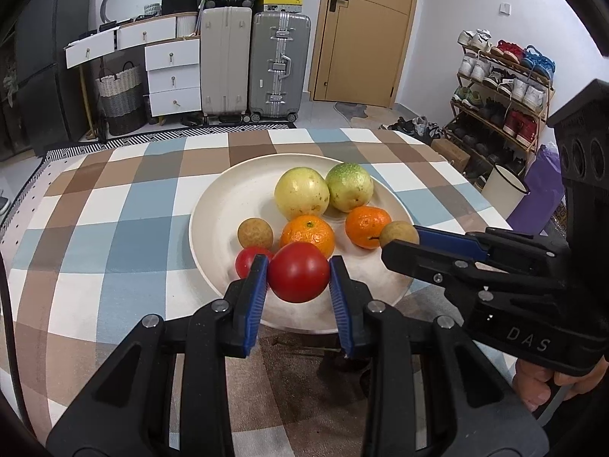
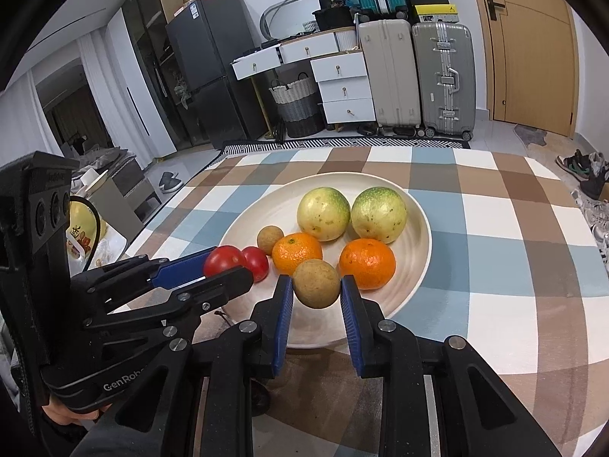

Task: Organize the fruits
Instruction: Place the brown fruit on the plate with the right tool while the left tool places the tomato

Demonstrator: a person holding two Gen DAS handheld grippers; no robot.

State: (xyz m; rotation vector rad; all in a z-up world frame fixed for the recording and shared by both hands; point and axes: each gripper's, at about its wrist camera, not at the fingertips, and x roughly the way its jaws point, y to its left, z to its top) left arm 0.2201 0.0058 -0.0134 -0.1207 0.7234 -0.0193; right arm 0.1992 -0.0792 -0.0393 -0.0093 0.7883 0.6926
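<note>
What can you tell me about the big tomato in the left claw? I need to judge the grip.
The big tomato is round, smooth, glossy red and looks whole, with no stem showing. It sits clamped between the blue pads of the left claw, one pad on each side at about its widest part, over the near edge of the white plate. A smaller tomato lies just behind it. Whether it touches the plate cannot be told.

Glossy, smooth skin on the tomato (image 1: 298,277) pinched between the left gripper (image 1: 298,285)'s ribbed blue pads (image 1: 254,301). Matt black plastic arms behind them, with shiny metal pins. Between the right gripper (image 2: 317,297)'s pads sits a dull, rough-skinned brown fruit (image 2: 316,283). Just beyond, the oranges (image 2: 367,263) show a pebbled, faintly shiny peel. The plate (image 2: 416,251) looks matt cream, the checked tablecloth (image 2: 495,259) soft woven cloth.
</note>
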